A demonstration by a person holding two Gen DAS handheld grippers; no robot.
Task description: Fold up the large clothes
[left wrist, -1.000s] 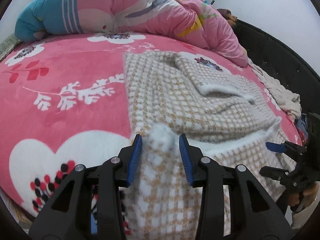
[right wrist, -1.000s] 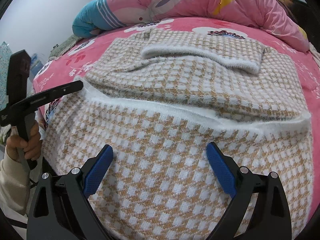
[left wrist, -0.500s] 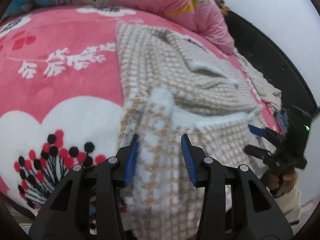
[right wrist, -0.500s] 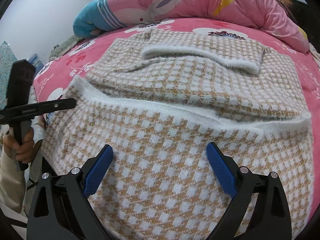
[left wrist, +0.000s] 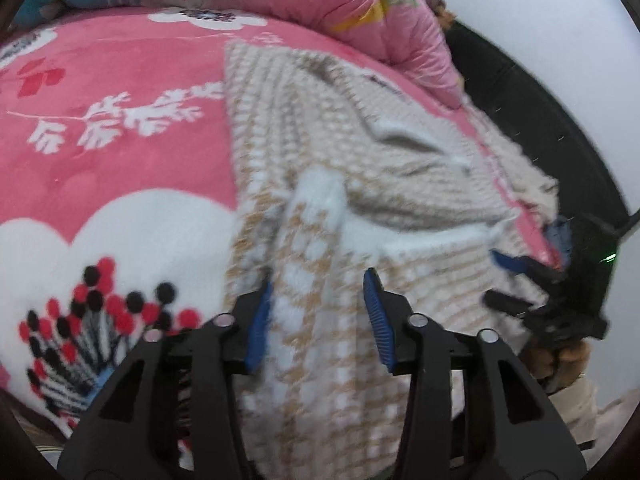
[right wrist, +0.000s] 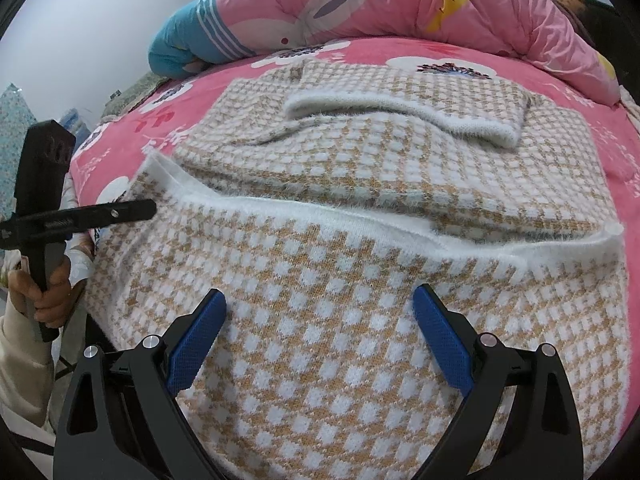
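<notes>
A tan-and-white checked knit sweater [right wrist: 360,184] lies on the pink bed, its lower part folded up with a fluffy white hem [right wrist: 304,216] across the middle; a folded sleeve lies on top. It also shows in the left wrist view [left wrist: 320,200], blurred. My left gripper [left wrist: 318,316] is open over the sweater's left bottom corner, apart from the cloth; it also shows in the right wrist view [right wrist: 80,216]. My right gripper [right wrist: 320,332] is wide open above the sweater's lower edge and also shows in the left wrist view [left wrist: 516,280].
A pink flowered blanket [left wrist: 100,128] covers the bed. A bunched pink and blue quilt [right wrist: 360,4] lies along the far side. A dark bed frame [left wrist: 520,92] runs on the right, with more cloth [left wrist: 528,176] beside it.
My left gripper has pulled back toward the bed's near edge and swung right, its jaws opening slightly wider. The right gripper has stayed still and open.
</notes>
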